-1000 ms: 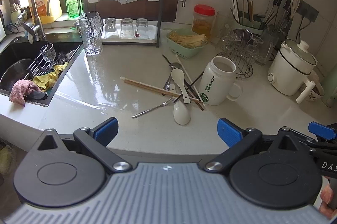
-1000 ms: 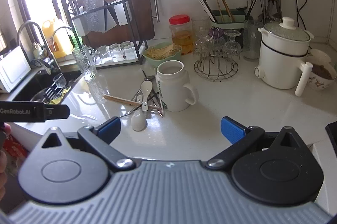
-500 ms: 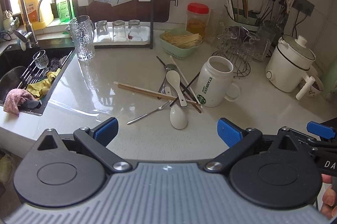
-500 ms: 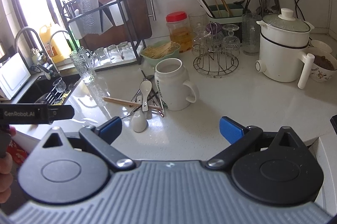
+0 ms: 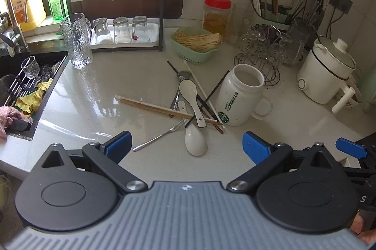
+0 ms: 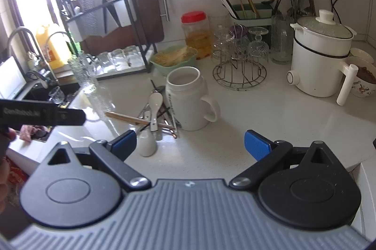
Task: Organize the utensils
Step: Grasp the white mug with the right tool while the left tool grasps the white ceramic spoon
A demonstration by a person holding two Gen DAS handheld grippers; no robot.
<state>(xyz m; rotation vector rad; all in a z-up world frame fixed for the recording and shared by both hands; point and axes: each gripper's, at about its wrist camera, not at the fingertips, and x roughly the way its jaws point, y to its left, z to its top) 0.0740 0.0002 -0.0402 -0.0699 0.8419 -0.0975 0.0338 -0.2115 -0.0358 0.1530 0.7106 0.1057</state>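
In the left wrist view, the left gripper [image 5: 186, 144] has drifted closer to the heap of loose utensils than a second ago, its blue-padded jaws spread wide and empty above the lower white ceramic spoon [image 5: 195, 142], which lies beside the white Starbucks mug [image 5: 239, 96]. In the right wrist view, the right gripper [image 6: 190, 142] has also edged in, likewise spread and empty, with the heap on the white countertop [image 6: 270, 118] left of the mug, so sorting has not started.

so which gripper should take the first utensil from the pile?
Left, probably. The left gripper is open and centred on the ceramic spoon; the right gripper, also open, sees the utensil pile off to its left.
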